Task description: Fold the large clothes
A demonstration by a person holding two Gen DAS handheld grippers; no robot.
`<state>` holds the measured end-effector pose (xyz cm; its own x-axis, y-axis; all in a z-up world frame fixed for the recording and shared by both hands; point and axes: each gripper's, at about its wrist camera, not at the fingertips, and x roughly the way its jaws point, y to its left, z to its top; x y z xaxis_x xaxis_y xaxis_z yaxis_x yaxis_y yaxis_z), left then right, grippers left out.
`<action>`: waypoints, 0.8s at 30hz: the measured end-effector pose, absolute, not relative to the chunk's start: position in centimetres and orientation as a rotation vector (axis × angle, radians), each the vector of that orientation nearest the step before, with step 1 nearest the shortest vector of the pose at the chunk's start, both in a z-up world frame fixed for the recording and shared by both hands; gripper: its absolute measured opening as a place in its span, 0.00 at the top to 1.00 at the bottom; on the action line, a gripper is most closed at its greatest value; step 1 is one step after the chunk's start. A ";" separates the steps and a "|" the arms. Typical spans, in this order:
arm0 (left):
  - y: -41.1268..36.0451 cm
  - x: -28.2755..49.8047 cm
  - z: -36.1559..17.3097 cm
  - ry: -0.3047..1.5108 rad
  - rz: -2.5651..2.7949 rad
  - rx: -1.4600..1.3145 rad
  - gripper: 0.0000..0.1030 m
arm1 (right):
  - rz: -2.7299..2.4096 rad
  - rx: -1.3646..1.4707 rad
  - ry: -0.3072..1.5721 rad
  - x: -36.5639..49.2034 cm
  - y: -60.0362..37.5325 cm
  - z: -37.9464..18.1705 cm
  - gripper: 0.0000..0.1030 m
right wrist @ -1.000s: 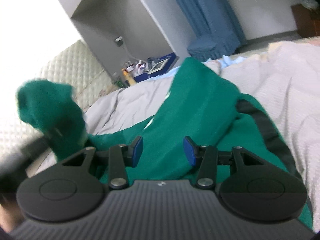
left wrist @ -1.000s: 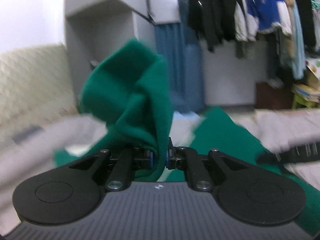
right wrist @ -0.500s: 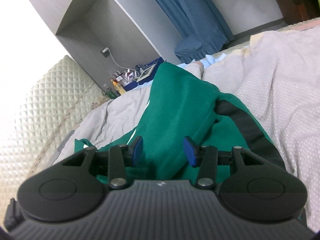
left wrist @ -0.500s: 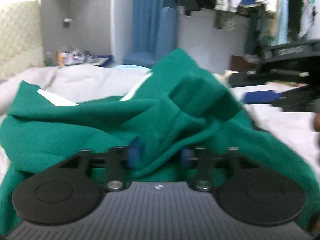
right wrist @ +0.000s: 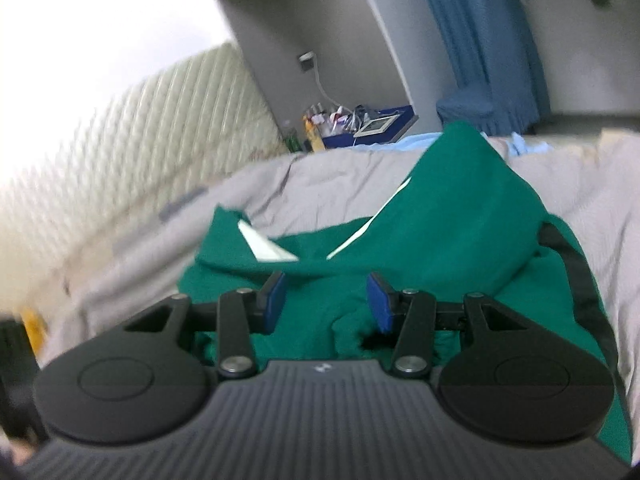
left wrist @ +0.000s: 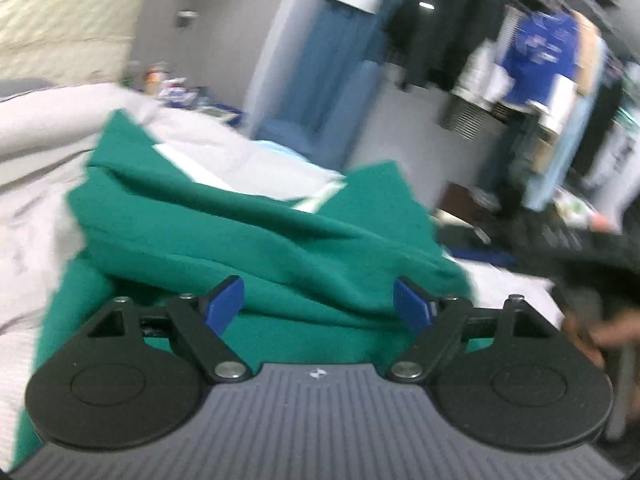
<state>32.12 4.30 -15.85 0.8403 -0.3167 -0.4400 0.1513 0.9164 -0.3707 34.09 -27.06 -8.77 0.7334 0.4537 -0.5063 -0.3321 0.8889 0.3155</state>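
Green garment (right wrist: 440, 216) heaped on bed (right wrist: 304, 176)

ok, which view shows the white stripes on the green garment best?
Right wrist: both white stripes on the green garment sit centred and fairly sharp. Left wrist shows them too, but blurred and further off toward the top.

Grey bedspread (right wrist: 328, 176) lying rumpled across bed. Quilted cream headboard (right wrist: 132, 140) standing behind. Blue curtain (right wrist: 480, 40) hanging at back wall. Cluttered blue box (right wrist: 372, 126) sitting in grey alcove. Clothes (left wrist: 536, 60) hanging on rack, blurred.
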 end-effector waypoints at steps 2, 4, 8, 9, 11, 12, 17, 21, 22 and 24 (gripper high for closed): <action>6.1 33.2 -16.1 0.509 -0.217 -0.375 0.17 | 0.432 0.145 0.617 34.5 -25.8 -9.1 0.53; 7.6 34.2 -16.2 0.491 -0.170 -0.381 0.17 | 0.436 0.114 0.628 35.2 -24.7 -9.6 0.53; 10.0 35.9 -16.1 0.453 -0.046 -0.348 0.17 | 0.449 0.052 0.611 37.0 -22.6 -9.8 0.53; 10.8 36.4 -16.4 0.452 -0.015 -0.362 0.17 | 0.454 0.027 0.609 37.7 -21.9 -9.9 0.53; 12.2 37.4 -17.3 0.449 0.026 -0.399 0.17 | 0.484 -0.018 0.618 38.9 -20.5 -10.6 0.53; 12.9 37.8 -17.7 0.454 0.052 -0.417 0.17 | 0.501 -0.052 0.620 39.5 -19.8 -11.0 0.55; 15.5 40.8 -20.8 0.519 0.124 -0.523 0.19 | 0.462 -0.248 0.613 40.6 -17.3 -13.3 0.54; 16.6 41.9 -22.4 0.538 0.103 -0.560 0.33 | 0.383 -0.235 0.622 41.7 -17.8 -14.5 0.55; 16.5 42.1 -22.6 0.543 0.099 -0.559 0.36 | 0.364 -0.208 0.633 42.1 -18.2 -14.7 0.55; 16.8 42.4 -22.8 0.545 0.070 -0.588 0.53 | 0.331 -0.189 0.633 42.5 -18.7 -14.9 0.55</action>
